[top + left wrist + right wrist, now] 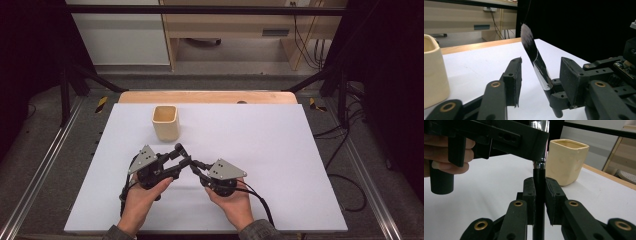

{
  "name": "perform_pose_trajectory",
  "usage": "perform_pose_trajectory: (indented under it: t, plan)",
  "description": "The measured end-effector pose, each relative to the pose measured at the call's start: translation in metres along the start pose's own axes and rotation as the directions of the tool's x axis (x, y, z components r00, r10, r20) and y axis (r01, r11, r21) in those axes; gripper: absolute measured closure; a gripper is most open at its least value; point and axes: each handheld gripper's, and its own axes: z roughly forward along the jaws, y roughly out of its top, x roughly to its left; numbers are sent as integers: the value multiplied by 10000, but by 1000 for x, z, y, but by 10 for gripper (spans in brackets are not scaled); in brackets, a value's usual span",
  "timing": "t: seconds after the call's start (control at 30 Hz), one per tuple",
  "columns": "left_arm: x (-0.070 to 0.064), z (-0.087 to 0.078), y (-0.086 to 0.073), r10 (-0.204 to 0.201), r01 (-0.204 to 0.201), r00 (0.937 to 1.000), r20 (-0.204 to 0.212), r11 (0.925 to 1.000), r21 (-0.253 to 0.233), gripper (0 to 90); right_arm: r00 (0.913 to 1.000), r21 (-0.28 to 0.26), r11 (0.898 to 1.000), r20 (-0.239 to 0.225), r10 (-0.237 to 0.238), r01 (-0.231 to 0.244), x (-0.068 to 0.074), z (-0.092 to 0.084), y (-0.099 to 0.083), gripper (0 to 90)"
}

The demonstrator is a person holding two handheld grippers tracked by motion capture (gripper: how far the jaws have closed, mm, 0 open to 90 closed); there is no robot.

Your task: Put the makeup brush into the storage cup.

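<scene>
Right gripper view: right tongs (540,195) clamped on the makeup brush (539,202) handle, left tongs (541,72) wide open around its ferrule, beige cup (165,122) nearby on the worktop (280,145).

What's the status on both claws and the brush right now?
Right claw shut on black-handled makeup brush, held upright. Left claw open around its silver ferrule, not gripping. Cream square ceramic cup stands beyond, apart. Nothing in the way.

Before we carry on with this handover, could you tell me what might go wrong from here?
1. The right gripper pinches only the slim black-handled makeup brush at its handle; it could pivot or slip.
2. The open left gripper straddles the ferrule, so closing off-centre may knock it.
3. The cream square ceramic cup stands nearby.
</scene>
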Motion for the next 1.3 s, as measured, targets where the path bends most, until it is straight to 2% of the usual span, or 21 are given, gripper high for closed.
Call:
perform_pose_trajectory:
  t: [0.2,0.6,0.83,1.13,1.3]
  plan:
    - [-1,2,-2,5,-7,10000,75,9998,201,567,10000,11,10000,-11,-3,3,0,0,0,793]
    - [-1,2,-4,-122,120,9998,124,9997,222,638,10000,56,10000,-52,3,-3,0,1,-1,793]
    - [-1,3,-5,-192,188,9996,202,9995,238,644,10000,80,10000,-72,20,-20,1,2,-2,793]
    - [1,1,-6,-414,411,9987,298,9991,93,750,9999,42,10000,-99,14,-14,2,2,-2,793]
    - [-2,1,-5,-214,211,9989,428,9997,83,787,10000,51,10000,-71,22,-21,3,3,-3,788]
